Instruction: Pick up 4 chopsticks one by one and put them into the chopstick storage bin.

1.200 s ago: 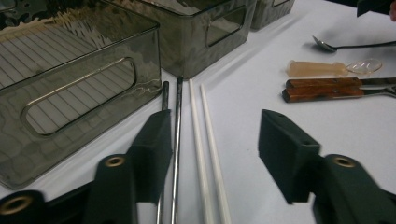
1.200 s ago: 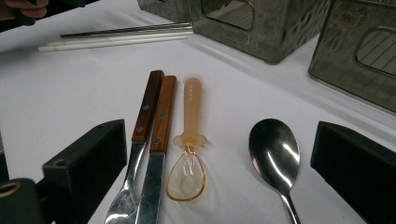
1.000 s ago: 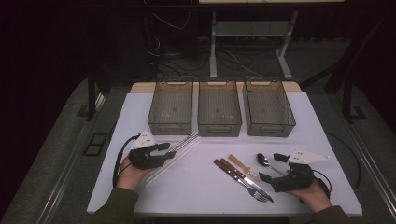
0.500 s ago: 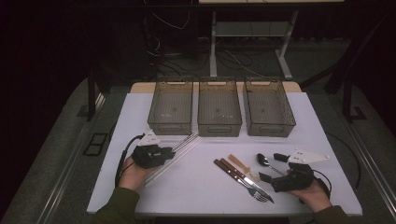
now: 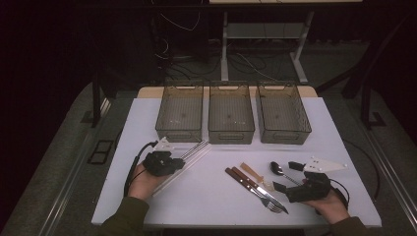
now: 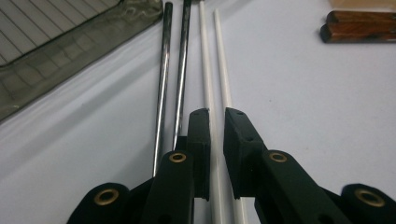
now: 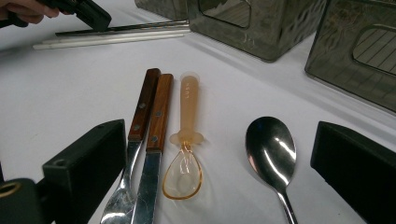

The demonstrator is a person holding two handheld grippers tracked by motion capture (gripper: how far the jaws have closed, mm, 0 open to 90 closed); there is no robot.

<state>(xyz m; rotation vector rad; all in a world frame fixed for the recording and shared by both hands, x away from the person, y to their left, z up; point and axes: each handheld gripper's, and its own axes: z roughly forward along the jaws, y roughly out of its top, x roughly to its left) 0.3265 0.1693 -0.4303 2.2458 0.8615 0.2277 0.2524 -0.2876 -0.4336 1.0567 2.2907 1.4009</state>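
White plastic chopsticks lay paired beside the steel ones near the left smoky bin, so your left gripper had just been closing on them while your right gripper sat wide open.

White chopsticks: a pair of thin, round, plain white sticks lying flat and parallel on the white table, nearly touching. In the left gripper view they run from bottom centre toward the top edge, right of a metal pair. In the high view they lie diagonally at lower left, below the left bin.
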